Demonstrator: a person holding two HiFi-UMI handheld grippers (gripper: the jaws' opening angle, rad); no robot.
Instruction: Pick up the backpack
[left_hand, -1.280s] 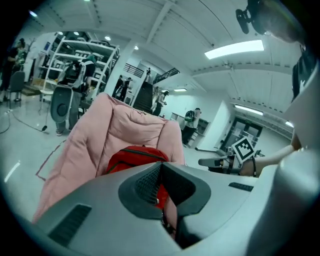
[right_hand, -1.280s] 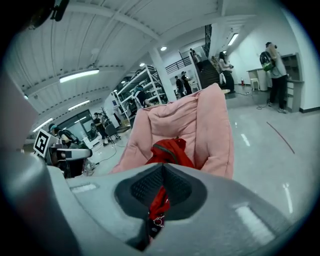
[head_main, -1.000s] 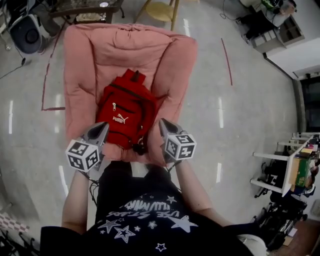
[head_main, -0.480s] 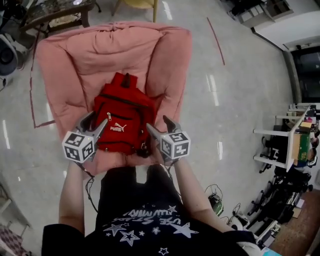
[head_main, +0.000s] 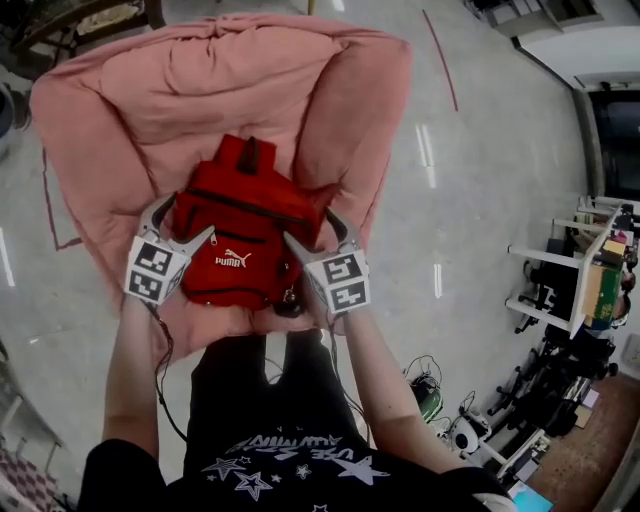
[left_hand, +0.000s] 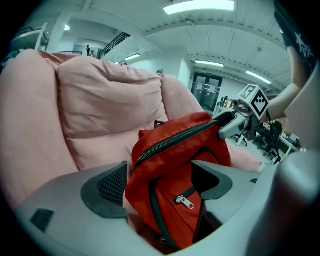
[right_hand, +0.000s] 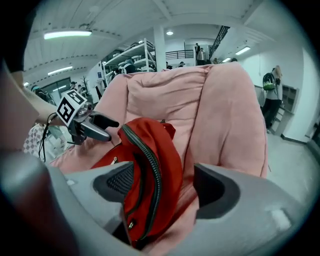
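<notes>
A red backpack (head_main: 245, 225) with black zips stands on the seat of a pink padded armchair (head_main: 250, 80). My left gripper (head_main: 180, 222) straddles the bag's left side and my right gripper (head_main: 313, 232) its right side. Both sets of jaws have just been opening and stand wide. In the left gripper view the backpack (left_hand: 175, 165) fills the gap of the left gripper (left_hand: 162, 182), and the right gripper (left_hand: 240, 117) shows beyond it. In the right gripper view the bag's zipped edge (right_hand: 155, 165) sits between the jaws of the right gripper (right_hand: 165, 182). No pad visibly presses on the fabric.
The armchair's arms (head_main: 355, 120) rise close on both sides of the bag. Shiny floor with red tape lines (head_main: 440, 60) surrounds it. Shelving and equipment (head_main: 590, 300) stand at the right, and cables (head_main: 425, 385) lie by the person's feet.
Both grippers went from shut to wide open. They moved forward and down from the seat's front edge to either side of the backpack, which has not moved.
</notes>
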